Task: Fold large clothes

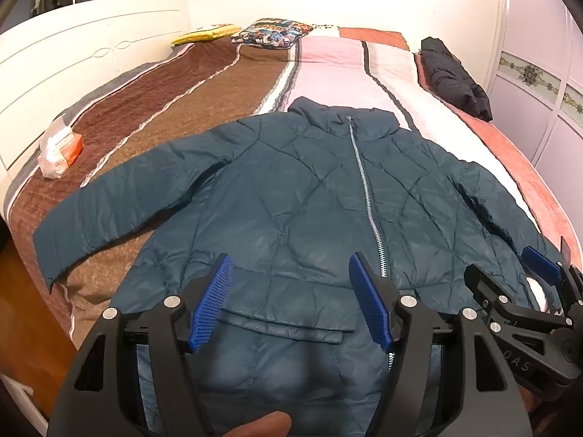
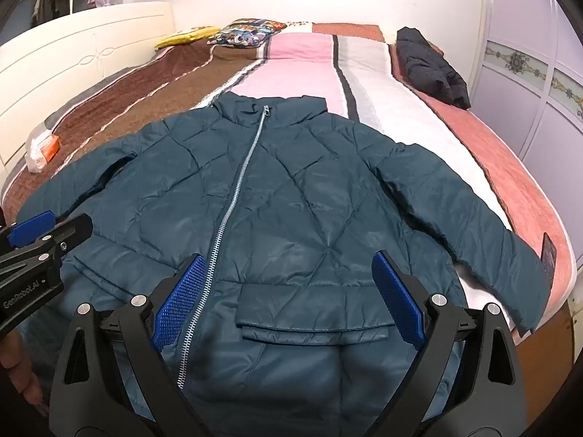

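Teal jacket (image 1: 291,196) spread front-up on the bed (image 1: 175,109), zip (image 1: 368,196) closed, both sleeves out to the sides, collar toward the far pillows (image 1: 269,34). My left tongs (image 1: 291,302) hang over its hem, jaws wide, nothing between the blue pads (image 1: 211,306). My right tongs (image 2: 291,302), just beside them, likewise stand wide over the hem, holding nothing. A dark coat (image 2: 430,69) lies folded at the bed's right edge.
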`<state>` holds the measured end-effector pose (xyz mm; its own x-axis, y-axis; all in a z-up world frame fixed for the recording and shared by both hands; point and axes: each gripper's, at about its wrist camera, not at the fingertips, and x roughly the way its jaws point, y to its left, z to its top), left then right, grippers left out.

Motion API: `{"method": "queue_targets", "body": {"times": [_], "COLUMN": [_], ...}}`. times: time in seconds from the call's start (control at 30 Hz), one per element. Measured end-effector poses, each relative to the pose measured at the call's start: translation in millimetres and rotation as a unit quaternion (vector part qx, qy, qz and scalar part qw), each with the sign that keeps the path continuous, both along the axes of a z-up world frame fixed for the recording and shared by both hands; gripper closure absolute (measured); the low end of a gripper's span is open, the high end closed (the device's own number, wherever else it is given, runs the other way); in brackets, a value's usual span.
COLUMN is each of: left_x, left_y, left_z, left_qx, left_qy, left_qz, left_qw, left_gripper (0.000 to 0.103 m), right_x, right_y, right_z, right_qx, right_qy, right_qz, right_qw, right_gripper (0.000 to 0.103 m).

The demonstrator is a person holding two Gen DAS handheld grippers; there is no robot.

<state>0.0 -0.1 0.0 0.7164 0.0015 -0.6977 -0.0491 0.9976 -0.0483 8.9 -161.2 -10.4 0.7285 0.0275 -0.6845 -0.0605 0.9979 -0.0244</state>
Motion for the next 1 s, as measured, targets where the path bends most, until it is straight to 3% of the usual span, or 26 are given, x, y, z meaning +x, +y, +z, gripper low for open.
{"method": "queue_targets", "body": {"times": [1.0], "left_x": [1.5], "left_y": [-1.4], "left_z": [-7.2], "left_qx": [0.010], "left_qy": [0.017], "left_qz": [-0.002], "left_qw": [0.9998], "left_gripper": [0.035], "right_x": [4.9], "right_y": [-22.1], "right_z": [-9.0], "right_qx": [0.018], "right_qy": [0.016], "right_qz": [-0.036], "right_qw": [0.999], "right_gripper": [0.011]}}
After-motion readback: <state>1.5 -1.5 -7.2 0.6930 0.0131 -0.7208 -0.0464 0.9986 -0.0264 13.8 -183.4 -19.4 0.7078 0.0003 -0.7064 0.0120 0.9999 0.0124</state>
